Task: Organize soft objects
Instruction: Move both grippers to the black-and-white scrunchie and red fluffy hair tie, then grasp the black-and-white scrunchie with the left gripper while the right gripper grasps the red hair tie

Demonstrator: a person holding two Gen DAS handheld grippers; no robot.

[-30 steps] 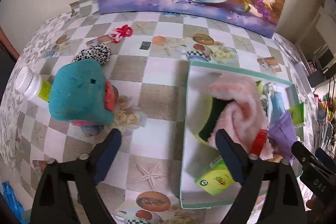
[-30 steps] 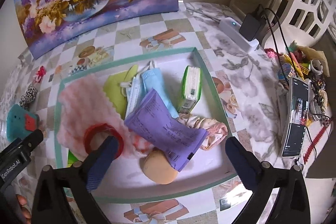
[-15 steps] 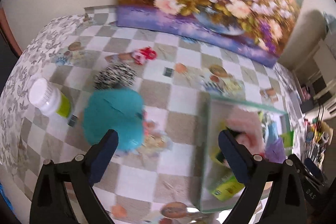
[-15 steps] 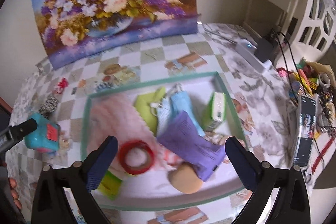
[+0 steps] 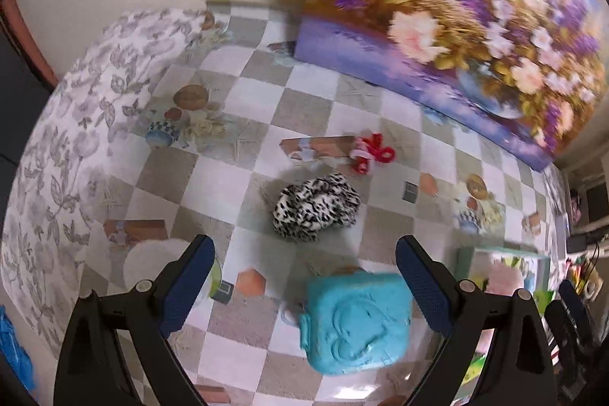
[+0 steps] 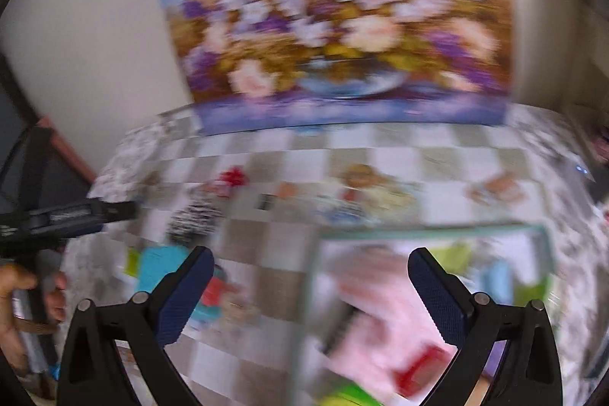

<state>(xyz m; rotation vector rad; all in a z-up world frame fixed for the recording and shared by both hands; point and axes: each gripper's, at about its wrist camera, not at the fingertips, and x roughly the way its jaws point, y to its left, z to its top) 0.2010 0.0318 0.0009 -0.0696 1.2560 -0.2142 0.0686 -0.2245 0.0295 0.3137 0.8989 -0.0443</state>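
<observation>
Gaping left gripper over teal toy

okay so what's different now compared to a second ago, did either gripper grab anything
No grab: both grippers are open and empty, as before. The left gripper swung left, away from the tray, and now faces the leopard-print scrunchie and the teal toy. The right gripper pulled back from over the tray and tilted up; its view is motion-blurred. The objects stayed in place.

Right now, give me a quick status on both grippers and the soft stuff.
Left gripper open, empty. Right gripper open, empty. Leopard scrunchie loose on the tablecloth ahead of the left gripper, teal sponge nearer. Nothing between.
</observation>
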